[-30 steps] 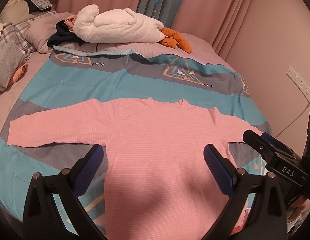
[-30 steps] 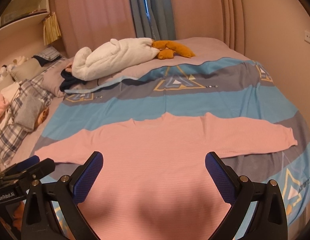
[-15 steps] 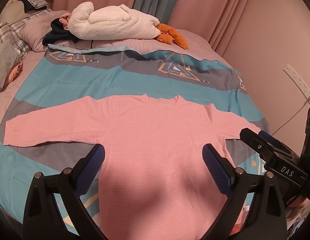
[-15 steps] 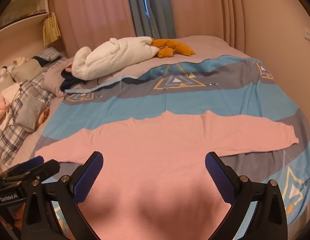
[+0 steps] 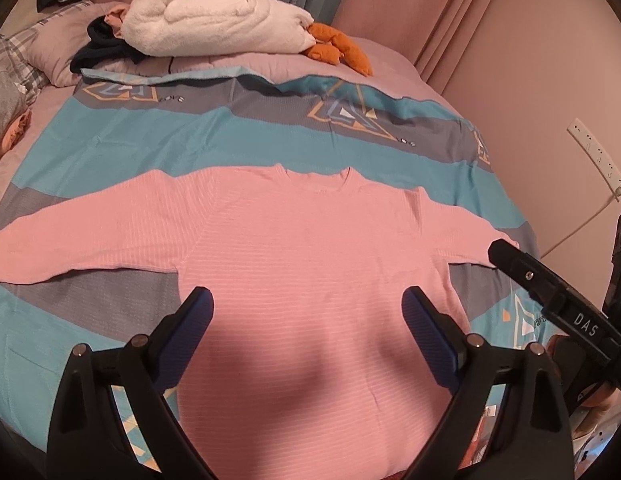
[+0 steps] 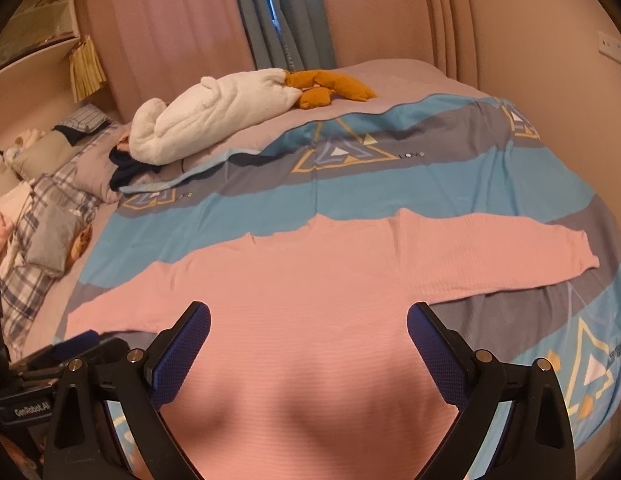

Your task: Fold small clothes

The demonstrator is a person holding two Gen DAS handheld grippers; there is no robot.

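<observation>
My left gripper [image 5: 306,308] tilts down over the lower middle of the pink long-sleeved top [image 5: 310,264], its 2 blue pads spread wide with nothing pinched between them; the jaws have just been closing a little. My right gripper [image 6: 308,324] tilts down over the same top, pads wide apart too, gripping nothing. Each claw shows at the edge of the other's view.

The top lies flat, neck toward the far edge of the bed, both sleeves stretched out toward the bed's side edges, on a blue and grey striped bedspread [image 5: 214,140]. At the far edge sit a white plush toy [image 5: 214,28] with orange feet and plaid pillows [image 6: 42,216] in the far left corner. Pink curtains [image 6: 170,32] hang behind.
</observation>
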